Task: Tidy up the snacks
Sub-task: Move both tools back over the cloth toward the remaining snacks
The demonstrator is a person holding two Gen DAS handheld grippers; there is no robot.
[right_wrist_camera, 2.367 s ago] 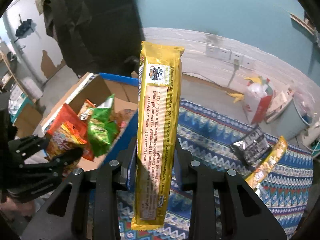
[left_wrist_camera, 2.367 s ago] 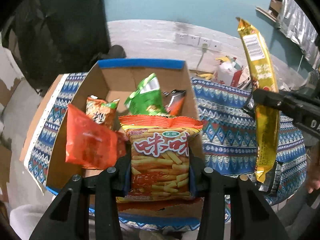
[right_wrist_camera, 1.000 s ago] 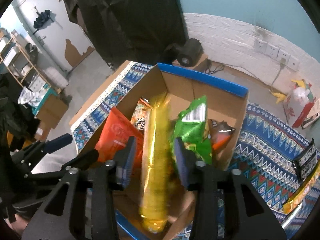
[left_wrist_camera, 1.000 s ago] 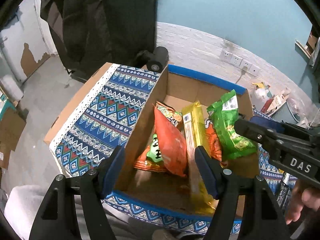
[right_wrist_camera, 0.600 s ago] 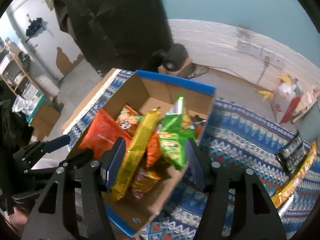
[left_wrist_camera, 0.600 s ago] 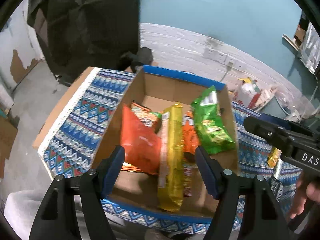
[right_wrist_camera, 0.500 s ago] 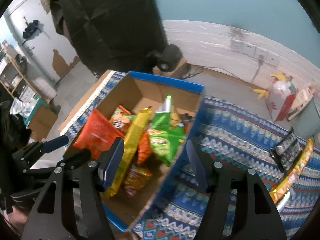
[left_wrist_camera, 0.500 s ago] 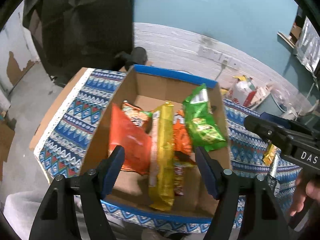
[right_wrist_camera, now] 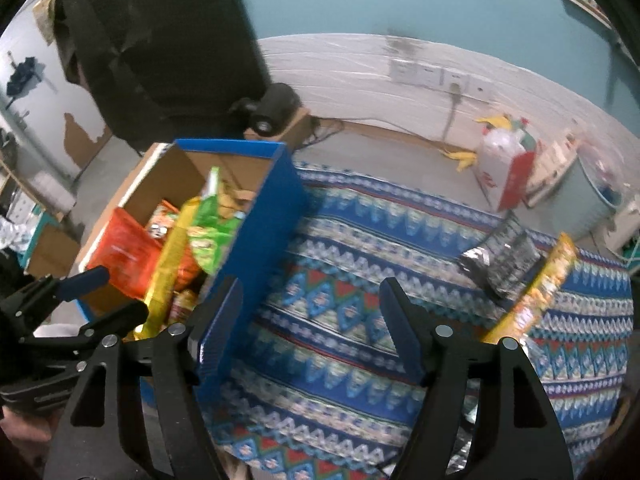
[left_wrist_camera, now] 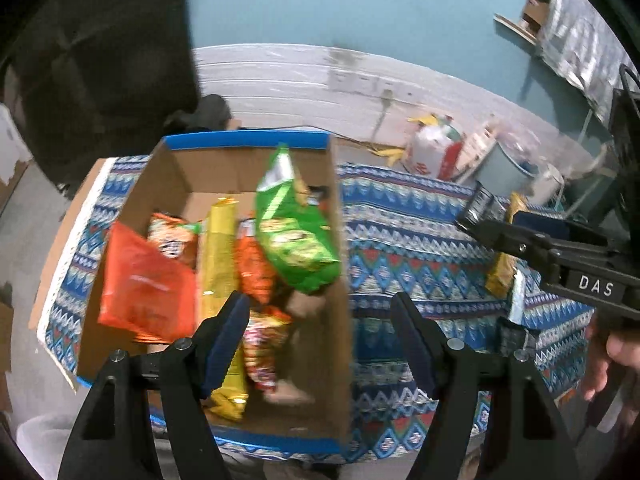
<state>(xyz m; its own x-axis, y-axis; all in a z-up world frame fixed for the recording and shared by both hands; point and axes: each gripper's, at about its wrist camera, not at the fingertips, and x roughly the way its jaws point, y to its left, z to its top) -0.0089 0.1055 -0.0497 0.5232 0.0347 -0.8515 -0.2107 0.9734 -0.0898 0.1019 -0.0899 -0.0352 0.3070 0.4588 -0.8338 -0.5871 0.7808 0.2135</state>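
Observation:
A cardboard box (left_wrist_camera: 176, 172) with blue edges stands on the patterned cloth and holds several snack bags: an orange bag (left_wrist_camera: 144, 284), a long yellow pack (left_wrist_camera: 218, 256) and a green bag (left_wrist_camera: 292, 232). My left gripper (left_wrist_camera: 320, 332) is open and empty above the box's right wall. My right gripper (right_wrist_camera: 310, 312) is open and empty over the cloth to the right of the box (right_wrist_camera: 256, 216). A black-and-silver packet (right_wrist_camera: 504, 258) and a long yellow pack (right_wrist_camera: 536, 288) lie on the cloth at the right.
The blue patterned cloth (right_wrist_camera: 360, 264) covers the table. A white and red bag (right_wrist_camera: 506, 160) stands on the floor by the white wall. A dark curtain (right_wrist_camera: 160, 40) hangs at the back left. The right gripper also shows in the left wrist view (left_wrist_camera: 560, 256).
Both grippers have swung to the right, away from the box. The long yellow pack that my right gripper held now lies in the box, and the orange chip bag was let go there too.

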